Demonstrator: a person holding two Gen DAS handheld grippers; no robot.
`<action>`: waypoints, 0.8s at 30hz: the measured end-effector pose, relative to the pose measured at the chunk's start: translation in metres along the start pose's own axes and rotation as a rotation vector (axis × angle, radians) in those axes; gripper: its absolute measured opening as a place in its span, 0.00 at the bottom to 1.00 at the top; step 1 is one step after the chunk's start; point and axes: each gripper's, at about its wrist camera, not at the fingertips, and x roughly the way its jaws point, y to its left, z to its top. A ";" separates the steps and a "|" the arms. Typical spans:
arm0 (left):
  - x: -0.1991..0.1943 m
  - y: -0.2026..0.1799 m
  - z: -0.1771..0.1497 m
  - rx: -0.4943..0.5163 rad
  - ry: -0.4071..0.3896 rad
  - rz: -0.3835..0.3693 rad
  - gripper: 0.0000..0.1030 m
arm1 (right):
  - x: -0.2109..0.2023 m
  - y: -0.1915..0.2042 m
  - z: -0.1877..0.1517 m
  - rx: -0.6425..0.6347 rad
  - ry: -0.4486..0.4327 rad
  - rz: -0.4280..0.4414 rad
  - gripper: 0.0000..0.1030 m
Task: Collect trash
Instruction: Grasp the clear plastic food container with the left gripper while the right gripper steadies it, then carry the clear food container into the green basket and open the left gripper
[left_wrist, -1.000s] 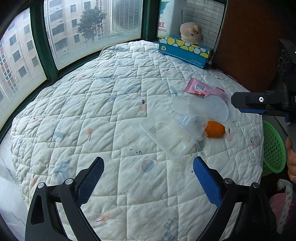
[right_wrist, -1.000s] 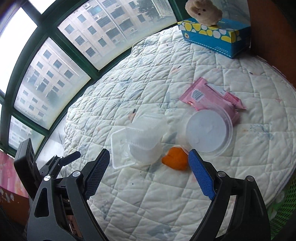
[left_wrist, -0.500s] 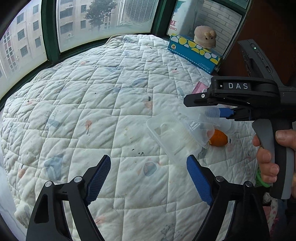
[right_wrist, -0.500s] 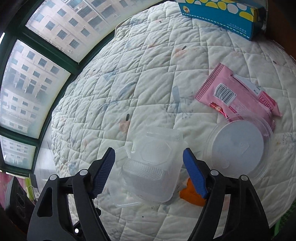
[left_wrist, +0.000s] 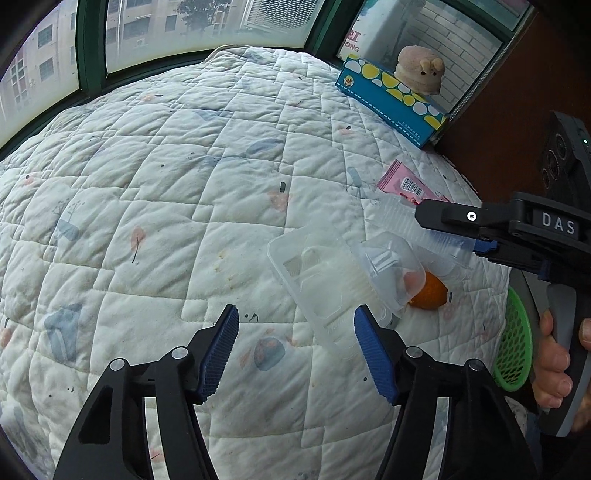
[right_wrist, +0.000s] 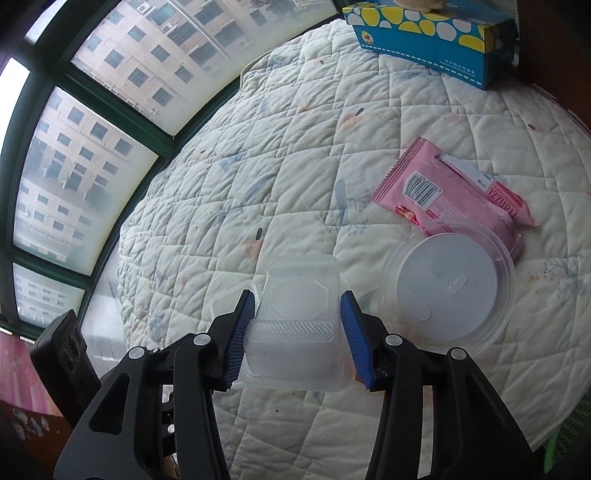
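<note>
- The clear plastic clamshell box (right_wrist: 295, 325) lies on the quilted bed (right_wrist: 332, 110), and the right gripper (right_wrist: 297, 332) has it squarely between its blue pads (right_wrist: 240, 339), one on each side wall.
- The pads look pressed against the box walls, though through the clear plastic it is hard to tell how firm the contact is.
- From the left wrist view, the box (left_wrist: 332, 280) has its flat half spread toward the left gripper (left_wrist: 295, 354), with the domed half on the far side under the right gripper's black fingers (left_wrist: 443, 218).
- The left gripper hangs wide open above the quilt and holds nothing; its right pad is just beside the near edge of the box.
- An orange scrap (left_wrist: 428, 291) sits against the box on the side toward the green basket (left_wrist: 515, 343).
- A round clear lid (right_wrist: 450, 291) lies just beside the box, overlapping a pink wrapper (right_wrist: 454, 188) beyond it.
- The right hand (left_wrist: 557, 354) grips the handle upright, with the gripper reaching level over the box from the basket side.
- A blue tissue box (right_wrist: 424, 33) stands well apart from the clamshell at the far edge of the bed.
</note>
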 end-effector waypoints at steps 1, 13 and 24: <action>0.003 0.001 0.001 -0.008 0.006 -0.002 0.57 | -0.005 -0.001 -0.002 -0.009 -0.010 0.004 0.47; 0.025 -0.003 0.004 -0.028 0.055 0.026 0.30 | -0.050 -0.013 -0.025 -0.016 -0.081 0.072 0.47; -0.007 -0.010 0.003 -0.004 -0.026 0.162 0.06 | -0.083 -0.023 -0.054 -0.029 -0.139 0.090 0.48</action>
